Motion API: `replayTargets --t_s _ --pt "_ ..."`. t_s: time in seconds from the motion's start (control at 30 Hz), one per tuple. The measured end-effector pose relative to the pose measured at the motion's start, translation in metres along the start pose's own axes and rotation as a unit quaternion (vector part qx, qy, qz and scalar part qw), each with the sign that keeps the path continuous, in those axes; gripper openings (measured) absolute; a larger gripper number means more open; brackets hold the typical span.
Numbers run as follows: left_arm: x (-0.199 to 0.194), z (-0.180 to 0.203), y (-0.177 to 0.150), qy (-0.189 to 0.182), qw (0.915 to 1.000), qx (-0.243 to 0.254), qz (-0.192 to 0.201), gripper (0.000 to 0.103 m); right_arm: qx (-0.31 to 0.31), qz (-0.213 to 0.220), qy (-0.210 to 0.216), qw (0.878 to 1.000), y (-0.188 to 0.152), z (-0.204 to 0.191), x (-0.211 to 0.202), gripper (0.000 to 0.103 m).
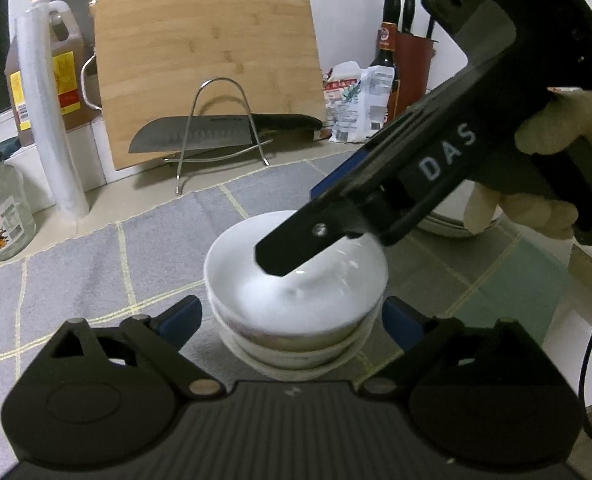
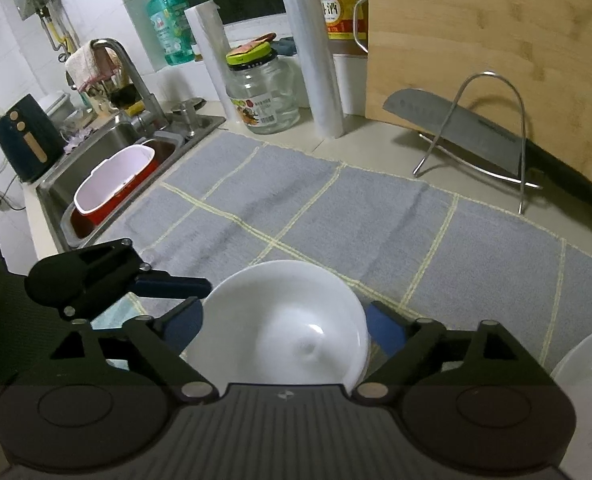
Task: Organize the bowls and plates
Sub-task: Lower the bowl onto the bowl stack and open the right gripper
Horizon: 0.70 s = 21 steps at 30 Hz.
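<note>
White bowl stack [image 1: 296, 304] sits on the grey mat [image 1: 96, 264]; my left gripper [image 1: 292, 322] and right gripper [image 2: 284, 326] both straddle it, jaws wide, pads clear. I back off straight, no rim nudges.

Both wrist views close, downward, sharing bowls [image 1: 296, 280]

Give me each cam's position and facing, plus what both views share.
Left wrist: sits on the left gripper, angled down at the stack of white bowls between its open blue pads, facing the cutting board and knife. The right gripper and a gloved hand show over the bowls.
Right wrist: sits on the right gripper, angled down at the same stack of white bowls, facing the sink. The left gripper's finger shows at left.
Shared: bowls, grey mat, glass jar, cutting board, knife.
</note>
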<state>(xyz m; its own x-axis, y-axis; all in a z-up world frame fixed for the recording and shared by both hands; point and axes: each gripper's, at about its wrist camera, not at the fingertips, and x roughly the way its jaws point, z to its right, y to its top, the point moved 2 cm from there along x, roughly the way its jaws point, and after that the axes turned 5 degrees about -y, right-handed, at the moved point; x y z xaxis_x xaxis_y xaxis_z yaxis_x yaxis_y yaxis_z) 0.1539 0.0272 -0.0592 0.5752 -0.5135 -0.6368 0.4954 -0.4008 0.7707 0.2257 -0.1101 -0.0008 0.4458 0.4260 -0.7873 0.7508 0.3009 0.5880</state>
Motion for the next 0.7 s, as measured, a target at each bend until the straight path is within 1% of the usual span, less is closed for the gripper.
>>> replayTargets --t_s 0.07,0.2,0.33,0.7 --pt "-0.001 -0.002 -0.001 0.001 1.0 0.0 -0.001 0.096 -0.001 0.003 -0.004 1.0 0.0 -0.001 0.0 0.101" --pt "-0.005 -0.004 -0.002 0.006 1.0 0.003 0.002 0.096 0.001 0.009 -0.002 1.0 0.0 -0.001 -0.001 0.103" --pt "-0.007 -0.006 -0.003 0.003 1.0 0.002 0.004 0.096 -0.003 0.013 -0.008 1.0 -0.001 -0.003 -0.002 0.103" --pt "-0.017 -0.01 -0.01 -0.008 0.9999 0.008 -0.008 0.096 -0.028 0.022 -0.022 0.999 -0.009 -0.008 -0.012 0.103"
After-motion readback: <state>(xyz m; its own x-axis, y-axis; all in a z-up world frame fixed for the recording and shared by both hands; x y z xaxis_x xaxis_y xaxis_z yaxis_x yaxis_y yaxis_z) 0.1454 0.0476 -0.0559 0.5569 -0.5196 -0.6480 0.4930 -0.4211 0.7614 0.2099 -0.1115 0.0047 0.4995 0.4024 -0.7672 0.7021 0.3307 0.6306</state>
